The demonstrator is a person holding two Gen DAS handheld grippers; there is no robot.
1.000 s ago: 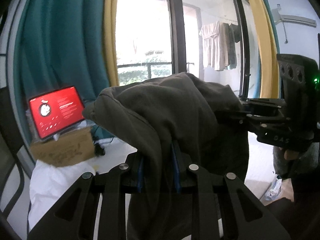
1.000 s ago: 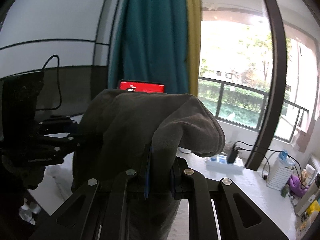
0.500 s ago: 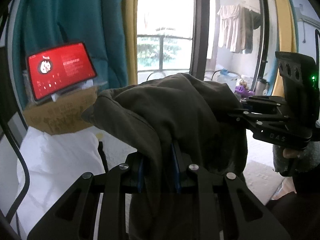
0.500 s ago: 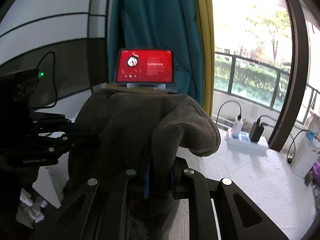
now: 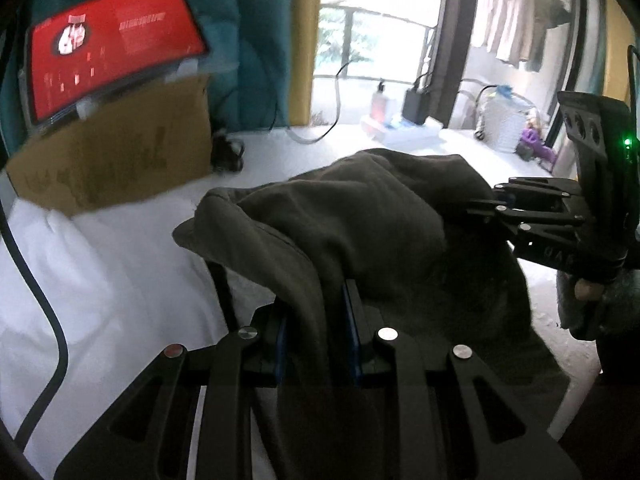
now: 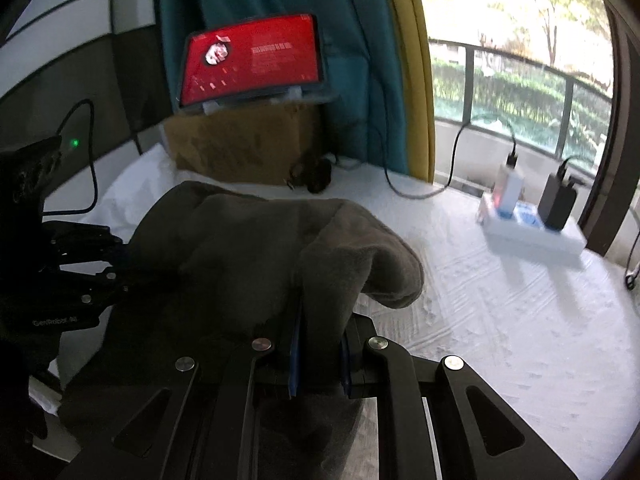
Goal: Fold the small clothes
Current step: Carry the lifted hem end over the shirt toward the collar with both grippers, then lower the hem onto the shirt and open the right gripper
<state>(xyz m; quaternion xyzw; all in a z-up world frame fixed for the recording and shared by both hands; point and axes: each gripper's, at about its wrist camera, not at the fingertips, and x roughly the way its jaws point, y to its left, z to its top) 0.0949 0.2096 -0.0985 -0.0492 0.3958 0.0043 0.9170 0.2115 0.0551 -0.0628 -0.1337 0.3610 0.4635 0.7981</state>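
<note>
I hold dark grey fleece garment [image 5: 360, 216] pinched in left gripper [image 5: 318, 340] and right gripper [image 6: 320, 356], spread above white quilted bed [image 6: 500, 320] for laying flat.

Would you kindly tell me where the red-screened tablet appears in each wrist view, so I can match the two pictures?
Left wrist: the tablet sits at upper left, propped on the cardboard box, left of the garment.
Right wrist: the tablet is at upper centre-left, above the box, beyond the garment.
Shared landmark: the teal curtain behind the tablet.
</note>
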